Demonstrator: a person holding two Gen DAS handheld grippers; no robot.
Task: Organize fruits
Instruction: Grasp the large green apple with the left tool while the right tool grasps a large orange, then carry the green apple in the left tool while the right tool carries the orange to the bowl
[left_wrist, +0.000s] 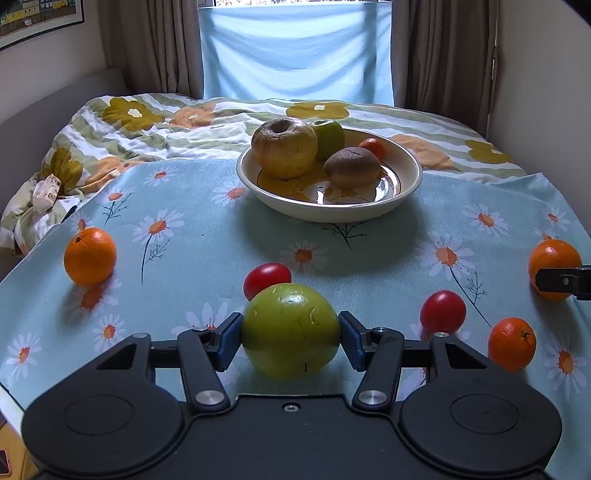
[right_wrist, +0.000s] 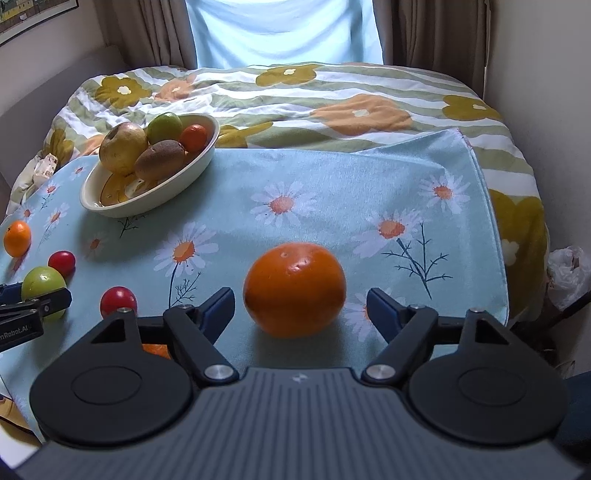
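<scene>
Left wrist view: the left gripper has its blue pads pressed to both sides of a green apple, which sits low over the daisy cloth. Just behind the apple lies a red tomato, touching or nearly touching it. A second tomato lies to the right, with a small mandarin just beside it. An orange rests well off to the left. Farther back stands the bowl, holding a large yellow apple, a green fruit, a brown kiwi and a small orange fruit. At the right edge a second orange shows behind a black finger of the other gripper.

In the right wrist view, the right gripper stands wide, its pads clear of the orange that lies on the cloth between them. To the left are the green apple in the left gripper, two tomatoes and the far orange. The bowl sits at the back left. A flowered quilt lies beyond the cloth.
</scene>
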